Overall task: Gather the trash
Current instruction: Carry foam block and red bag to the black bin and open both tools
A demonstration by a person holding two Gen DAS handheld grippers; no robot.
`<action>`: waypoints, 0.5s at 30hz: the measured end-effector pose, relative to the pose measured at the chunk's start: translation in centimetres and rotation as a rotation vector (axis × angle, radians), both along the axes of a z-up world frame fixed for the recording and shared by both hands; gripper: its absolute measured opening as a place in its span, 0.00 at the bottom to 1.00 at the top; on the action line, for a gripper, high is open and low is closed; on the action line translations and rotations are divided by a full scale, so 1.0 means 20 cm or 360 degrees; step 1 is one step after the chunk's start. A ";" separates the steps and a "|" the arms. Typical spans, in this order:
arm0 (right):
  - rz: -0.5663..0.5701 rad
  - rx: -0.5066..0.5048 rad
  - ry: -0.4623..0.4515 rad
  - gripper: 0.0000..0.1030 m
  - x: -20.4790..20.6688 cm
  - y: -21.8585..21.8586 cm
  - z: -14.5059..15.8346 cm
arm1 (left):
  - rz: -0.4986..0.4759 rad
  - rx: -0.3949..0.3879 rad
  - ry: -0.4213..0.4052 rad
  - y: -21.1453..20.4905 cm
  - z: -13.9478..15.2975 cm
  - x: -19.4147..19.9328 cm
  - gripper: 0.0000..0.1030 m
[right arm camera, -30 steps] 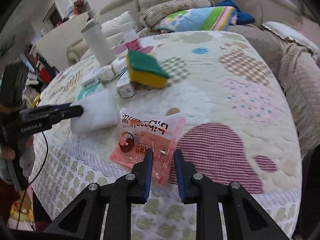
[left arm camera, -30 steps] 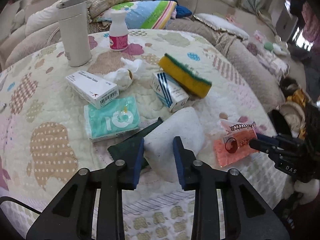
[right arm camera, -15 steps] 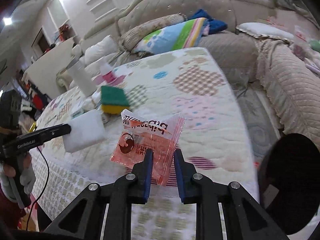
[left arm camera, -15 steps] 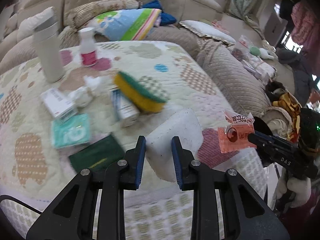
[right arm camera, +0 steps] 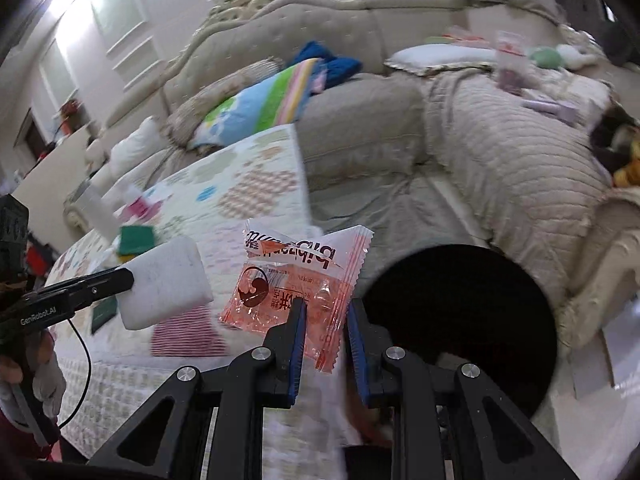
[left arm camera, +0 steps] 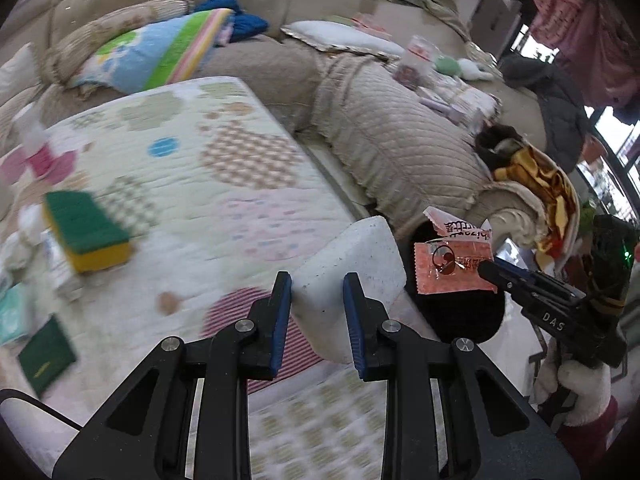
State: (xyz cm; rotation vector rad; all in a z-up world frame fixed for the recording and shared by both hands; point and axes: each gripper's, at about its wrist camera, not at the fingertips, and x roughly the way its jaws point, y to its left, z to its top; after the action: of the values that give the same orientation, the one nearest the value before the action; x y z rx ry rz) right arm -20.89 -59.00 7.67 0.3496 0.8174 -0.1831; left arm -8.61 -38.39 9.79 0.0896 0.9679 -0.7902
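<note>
Carrying two pieces of trash toward black bin (right arm camera: 460,312). Left gripper (left arm camera: 316,304) pinching white foam block (left arm camera: 352,256), beside bin; right gripper (right arm camera: 323,322) pinching orange wrapper (right arm camera: 296,280) at bin's rim. Next: centre each over bin mouth, release.

Bright indoor light, motion blur

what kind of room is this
Most likely a home living room: a beige tufted sofa with a striped cushion, a table under a quilted patterned cover, and a round black bin beside it.
</note>
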 end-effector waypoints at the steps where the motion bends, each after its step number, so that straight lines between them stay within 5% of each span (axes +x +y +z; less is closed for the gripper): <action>1: -0.0029 -0.0007 0.0007 0.20 -0.02 -0.04 0.00 | -0.0014 0.0003 0.0001 -0.03 0.00 -0.01 0.23; 15: -0.0296 -0.0022 0.0112 0.20 -0.21 -0.40 -0.11 | -0.0161 0.0028 0.0067 -0.48 -0.10 -0.11 0.23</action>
State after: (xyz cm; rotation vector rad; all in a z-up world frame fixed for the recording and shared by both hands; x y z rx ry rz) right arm -25.15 -67.08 5.48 0.4082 0.8525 -0.3759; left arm -10.78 -48.01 7.88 0.1384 1.0160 -0.8796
